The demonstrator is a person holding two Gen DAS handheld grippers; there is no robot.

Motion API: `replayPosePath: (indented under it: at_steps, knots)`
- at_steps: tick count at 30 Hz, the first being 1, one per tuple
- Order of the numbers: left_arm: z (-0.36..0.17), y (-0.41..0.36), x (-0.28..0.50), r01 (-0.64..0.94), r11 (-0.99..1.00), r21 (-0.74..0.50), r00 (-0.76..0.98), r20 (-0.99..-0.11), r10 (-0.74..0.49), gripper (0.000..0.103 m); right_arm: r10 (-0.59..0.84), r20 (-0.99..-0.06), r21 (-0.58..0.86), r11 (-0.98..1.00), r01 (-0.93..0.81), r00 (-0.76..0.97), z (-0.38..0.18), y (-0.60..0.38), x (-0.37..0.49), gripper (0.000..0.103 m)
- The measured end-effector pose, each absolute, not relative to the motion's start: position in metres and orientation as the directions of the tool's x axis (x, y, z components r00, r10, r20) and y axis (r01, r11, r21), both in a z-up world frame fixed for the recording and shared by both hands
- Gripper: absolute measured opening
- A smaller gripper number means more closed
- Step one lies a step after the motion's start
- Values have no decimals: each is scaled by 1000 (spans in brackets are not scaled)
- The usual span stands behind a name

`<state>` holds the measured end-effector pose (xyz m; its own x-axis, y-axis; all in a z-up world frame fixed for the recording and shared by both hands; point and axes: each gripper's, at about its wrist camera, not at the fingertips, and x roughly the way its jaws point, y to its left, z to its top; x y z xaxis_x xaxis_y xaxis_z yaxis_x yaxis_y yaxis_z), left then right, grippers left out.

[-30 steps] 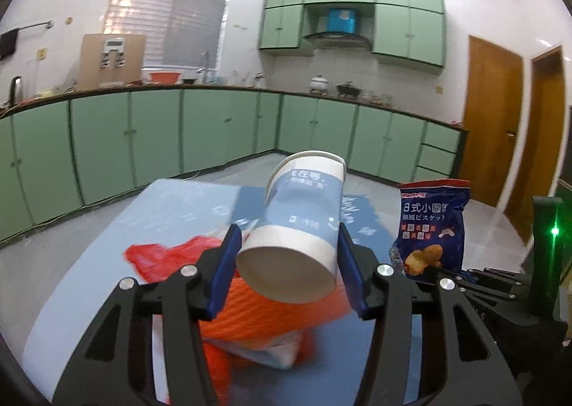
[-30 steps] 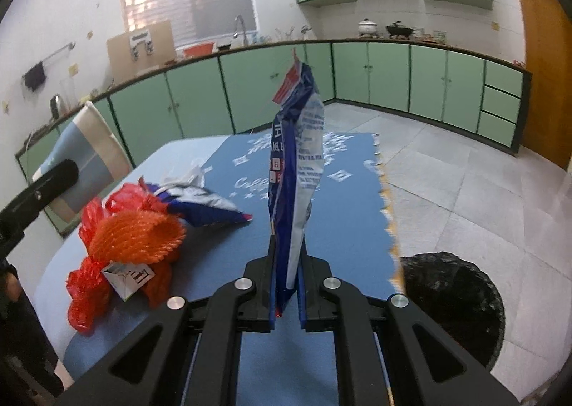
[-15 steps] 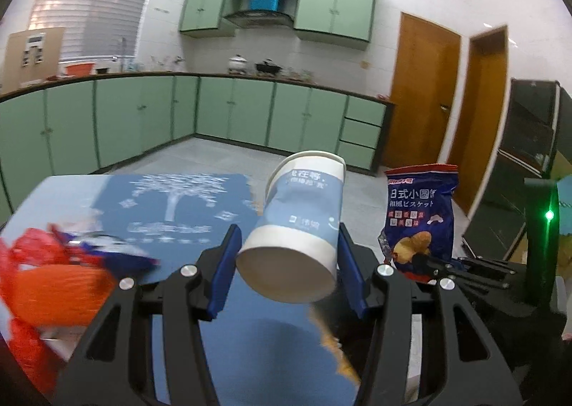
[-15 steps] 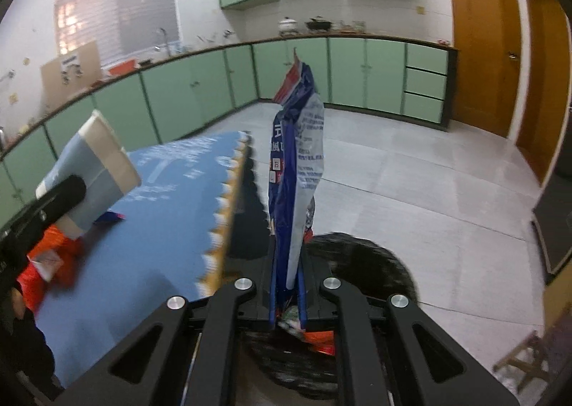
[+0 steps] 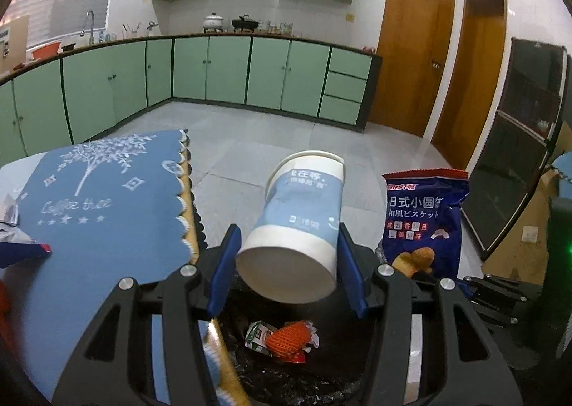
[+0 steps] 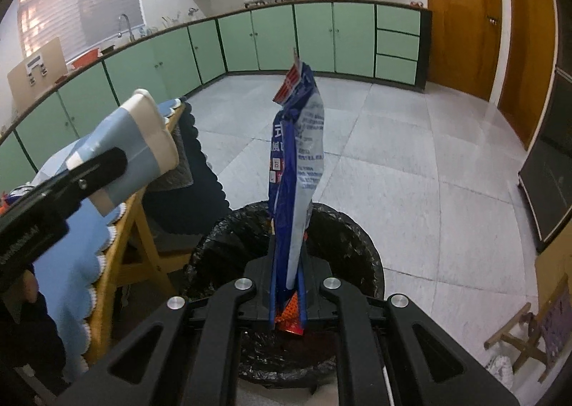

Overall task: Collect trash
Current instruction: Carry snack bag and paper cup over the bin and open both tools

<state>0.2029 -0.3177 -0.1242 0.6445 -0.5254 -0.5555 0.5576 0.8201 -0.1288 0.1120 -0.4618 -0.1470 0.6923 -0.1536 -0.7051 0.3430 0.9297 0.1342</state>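
Note:
My left gripper (image 5: 287, 270) is shut on a white and pale blue paper cup (image 5: 298, 227), held tilted above the black-lined trash bin (image 5: 286, 374). The cup also shows in the right wrist view (image 6: 136, 145). My right gripper (image 6: 289, 295) is shut on a blue snack bag (image 6: 296, 170), held upright over the bin (image 6: 339, 227). The bag also shows in the left wrist view (image 5: 423, 216). Orange netting and wrappers (image 5: 286, 336) lie in the bin.
A table with a blue cloth (image 5: 103, 198) stands left of the bin, its wooden edge (image 6: 121, 248) close beside it. A foil wrapper (image 5: 14, 227) lies on the table's left. Green cabinets (image 5: 228, 73), wooden doors (image 5: 418, 59) and tiled floor lie beyond.
Both grippers have swung right off the table with their loads and now hang over the bin. The orange net bag on the table has left view.

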Motion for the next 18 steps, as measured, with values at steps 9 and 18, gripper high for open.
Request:
replayPosePath:
  at_steps: [9, 18]
  knots:
    - [-136, -327, 211, 521, 846, -112, 652, -587, -480, 55, -156, -702, 140, 926, 350, 694, -154, -465, 115, 14]
    - [-136, -335, 215, 537, 832, -137, 621, -604, -500, 66, -166, -703, 155, 913, 376, 692, -151, -475, 118, 27]
